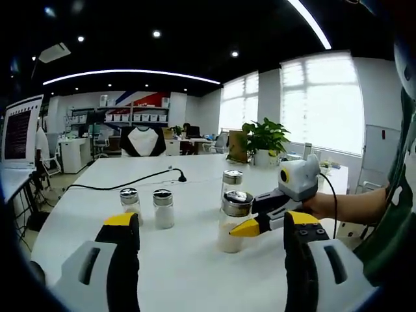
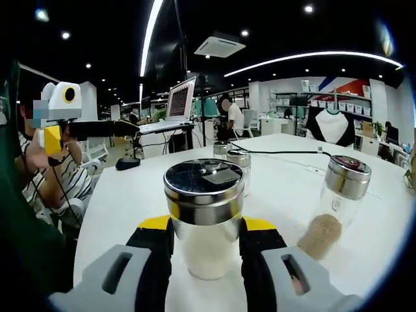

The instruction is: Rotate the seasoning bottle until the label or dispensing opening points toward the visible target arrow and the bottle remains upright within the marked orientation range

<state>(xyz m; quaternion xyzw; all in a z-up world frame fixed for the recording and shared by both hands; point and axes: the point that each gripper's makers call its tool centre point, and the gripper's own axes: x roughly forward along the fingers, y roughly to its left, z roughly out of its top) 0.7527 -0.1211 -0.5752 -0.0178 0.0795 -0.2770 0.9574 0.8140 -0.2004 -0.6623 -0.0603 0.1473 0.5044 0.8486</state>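
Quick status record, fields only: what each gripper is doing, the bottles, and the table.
right gripper: jaws closed on the sides of the seasoning bottle; it stands upright
left gripper: open, empty, hovering over the table
bottle lid: metal cap, closed
second bottle: right of the held one in the right gripper view, tan grains low inside
other bottles: two small shakers standing side by side
target arrow: none visible
cable: black, lying across the table

The seasoning bottle [image 2: 205,218] base is hidden between the right gripper [image 2: 207,250] jaws. No label can be made out on it.
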